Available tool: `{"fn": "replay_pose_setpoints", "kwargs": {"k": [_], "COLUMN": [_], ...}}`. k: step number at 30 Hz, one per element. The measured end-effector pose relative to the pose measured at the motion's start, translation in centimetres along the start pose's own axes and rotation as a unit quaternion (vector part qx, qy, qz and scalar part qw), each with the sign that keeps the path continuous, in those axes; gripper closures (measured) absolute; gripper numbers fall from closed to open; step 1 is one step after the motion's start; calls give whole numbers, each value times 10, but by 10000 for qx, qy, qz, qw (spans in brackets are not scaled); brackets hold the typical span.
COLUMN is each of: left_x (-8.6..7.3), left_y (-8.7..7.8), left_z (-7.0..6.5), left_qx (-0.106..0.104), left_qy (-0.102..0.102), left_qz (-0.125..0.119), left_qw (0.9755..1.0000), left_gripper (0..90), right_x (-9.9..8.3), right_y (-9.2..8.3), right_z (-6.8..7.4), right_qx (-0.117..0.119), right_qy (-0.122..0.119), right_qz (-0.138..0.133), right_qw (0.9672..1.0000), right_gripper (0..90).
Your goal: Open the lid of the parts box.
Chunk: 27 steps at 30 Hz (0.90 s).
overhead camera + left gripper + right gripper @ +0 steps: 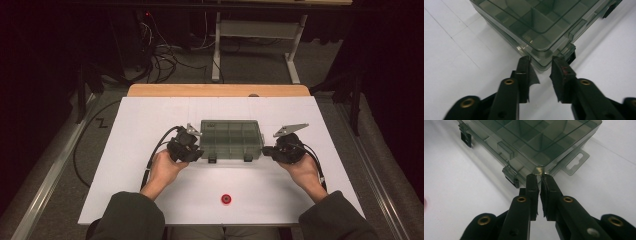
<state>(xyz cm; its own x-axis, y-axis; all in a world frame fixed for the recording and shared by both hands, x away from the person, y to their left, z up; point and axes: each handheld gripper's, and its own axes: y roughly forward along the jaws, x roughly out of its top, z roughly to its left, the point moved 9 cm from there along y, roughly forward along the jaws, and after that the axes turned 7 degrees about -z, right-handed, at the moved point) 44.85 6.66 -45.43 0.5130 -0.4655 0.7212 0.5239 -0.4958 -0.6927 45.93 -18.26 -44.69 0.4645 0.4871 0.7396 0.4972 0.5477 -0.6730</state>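
Dark olive sleeves (132,215), black grippers, brass rivets, seemingly grey plates

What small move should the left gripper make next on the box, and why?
Probably ease the left gripper forward and close on the box corner. Its fingers stand apart around that corner without pressing it, while the right gripper is nearly shut at the opposite corner.

Glossy, translucent plastic organizer box (231,139) on matt white tabletop (150,125).
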Motion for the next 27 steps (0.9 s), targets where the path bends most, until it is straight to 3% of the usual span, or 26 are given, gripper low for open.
{"fn": "replay_pose_setpoints", "kwargs": {"k": [12, 18, 22, 25, 27], "left_x": [19, 30, 33, 36, 38], "left_y": [-6, -9, -11, -12, -13], "left_z": [3, 4, 5, 7, 9], "left_qx": [176, 225, 260, 221, 241], "left_qy": [-72, -115, -103, -215, -253], "left_qz": [-494, -547, -591, -683, -744], "left_qw": [9986, 9982, 9979, 9972, 9966], "left_gripper": [540, 512, 496, 495, 497], "right_x": [13, 12, 12, 13, 13], "right_y": [-8, -8, -4, -1, 1], "right_z": [-3, -5, -11, -12, -13], "right_qx": [5, -33, -74, 23, 12], "right_qy": [83, 111, 262, 456, 444], "right_qz": [-244, -276, -288, -356, -344], "right_qw": [9997, 9996, 9992, 9983, 9984], "right_gripper": [823, 784, 727, 701, 701]}}
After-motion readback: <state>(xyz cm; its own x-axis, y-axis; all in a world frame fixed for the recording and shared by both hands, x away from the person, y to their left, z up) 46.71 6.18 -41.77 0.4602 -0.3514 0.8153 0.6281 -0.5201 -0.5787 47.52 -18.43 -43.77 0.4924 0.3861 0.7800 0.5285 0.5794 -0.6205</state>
